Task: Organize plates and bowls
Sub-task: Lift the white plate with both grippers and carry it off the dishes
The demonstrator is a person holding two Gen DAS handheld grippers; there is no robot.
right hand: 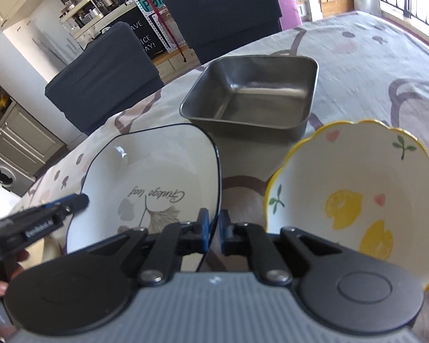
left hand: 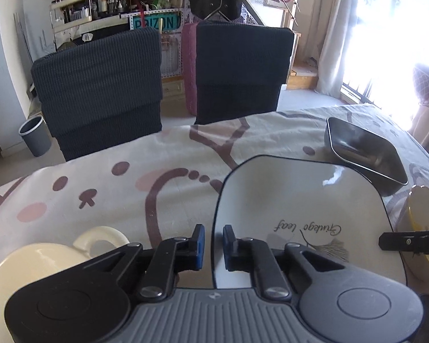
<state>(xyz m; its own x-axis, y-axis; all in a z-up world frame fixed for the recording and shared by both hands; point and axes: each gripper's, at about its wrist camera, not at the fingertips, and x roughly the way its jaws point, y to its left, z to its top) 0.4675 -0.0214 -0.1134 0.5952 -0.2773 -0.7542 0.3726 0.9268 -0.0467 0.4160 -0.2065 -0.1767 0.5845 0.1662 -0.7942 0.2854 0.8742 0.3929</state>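
My left tool (left hand: pixel 213 248) has open patterned cloth on the worktop (left hand: pixel 100 188) ahead and to its left, clear up to two dark ribbed chair backs (left hand: pixel 100 85) at the far edge. Cream ceramic dish with a loop handle (left hand: pixel 43 257) crowds its near-left. White square plate with dark rim and leaf print (left hand: pixel 300 200) fills the right. Beyond it, a square steel tray (right hand: pixel 251 94) blocks; a yellow-rimmed scalloped lemon bowl (right hand: pixel 357 194) sits close right of my right tool (right hand: pixel 213 230), narrow cloth gap between.

Both wrist cameras look steeply down along their fingers, close over the table (left hand: pixel 105 177), sharing the white plate (left hand: pixel 294 200).
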